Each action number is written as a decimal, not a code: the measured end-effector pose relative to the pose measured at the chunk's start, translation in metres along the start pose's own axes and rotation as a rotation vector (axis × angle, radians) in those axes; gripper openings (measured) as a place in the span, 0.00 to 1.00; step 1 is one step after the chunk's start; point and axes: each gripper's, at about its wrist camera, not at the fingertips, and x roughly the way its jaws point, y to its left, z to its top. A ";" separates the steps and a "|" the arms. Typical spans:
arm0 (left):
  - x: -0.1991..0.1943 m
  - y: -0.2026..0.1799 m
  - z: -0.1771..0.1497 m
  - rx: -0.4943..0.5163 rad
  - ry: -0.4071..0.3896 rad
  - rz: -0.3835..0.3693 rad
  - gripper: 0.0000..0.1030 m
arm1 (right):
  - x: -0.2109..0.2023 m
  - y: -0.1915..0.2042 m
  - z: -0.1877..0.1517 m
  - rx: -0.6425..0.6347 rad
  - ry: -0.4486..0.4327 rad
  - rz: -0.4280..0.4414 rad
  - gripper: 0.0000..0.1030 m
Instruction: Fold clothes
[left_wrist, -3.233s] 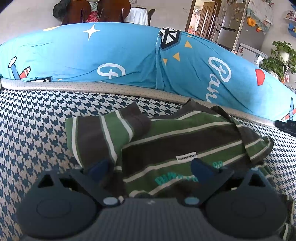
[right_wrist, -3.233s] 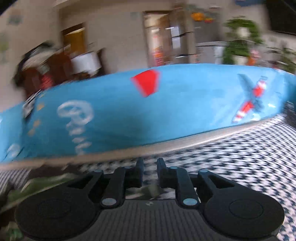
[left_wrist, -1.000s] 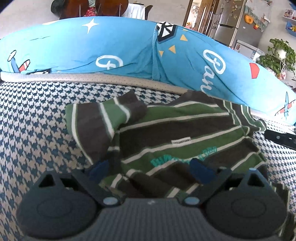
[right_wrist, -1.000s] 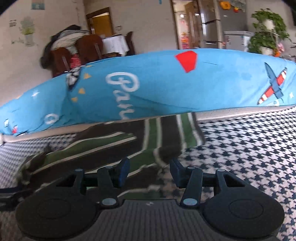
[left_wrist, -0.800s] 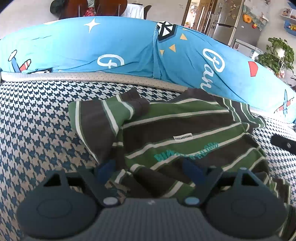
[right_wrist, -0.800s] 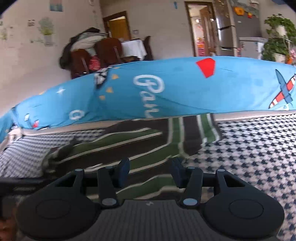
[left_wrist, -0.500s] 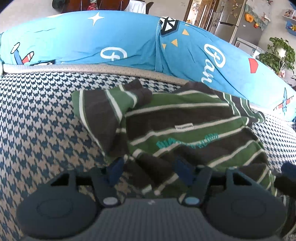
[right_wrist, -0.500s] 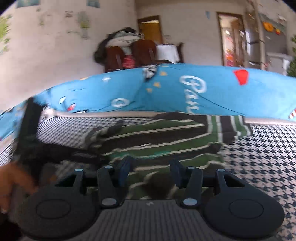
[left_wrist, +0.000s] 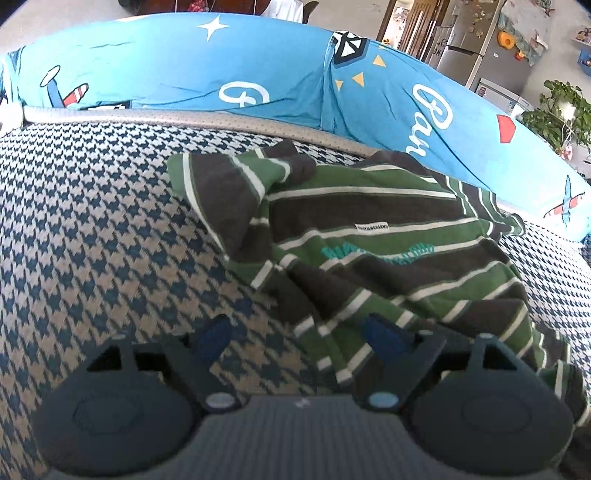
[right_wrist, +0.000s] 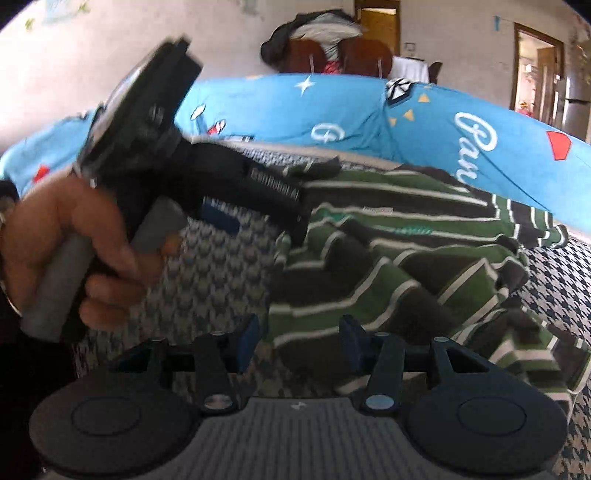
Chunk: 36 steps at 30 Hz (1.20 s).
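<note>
Two splayed grippers flank rumpled striped shirt (left_wrist: 388, 236).

Your room is bright with daylight; your hand (right_wrist: 70, 236) on the grey handle looks smeared; edges bend round; corners go dark.

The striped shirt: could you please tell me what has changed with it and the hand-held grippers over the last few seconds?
The left hand-held gripper let go of the shirt hem and backed off, open. The right hand-held gripper opened and swung left, bringing the hand into view. The shirt's near edge got rumpled; it stayed on the sofa.
</note>
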 end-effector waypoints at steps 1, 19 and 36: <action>-0.001 0.002 -0.001 -0.010 0.004 -0.005 0.82 | 0.003 0.002 -0.001 -0.019 0.010 -0.005 0.47; -0.019 0.015 -0.018 -0.093 0.028 -0.107 0.92 | 0.019 -0.004 -0.005 0.028 -0.010 -0.023 0.07; -0.102 0.082 -0.009 -0.215 -0.286 0.037 0.93 | 0.011 0.067 0.039 0.179 -0.130 0.245 0.07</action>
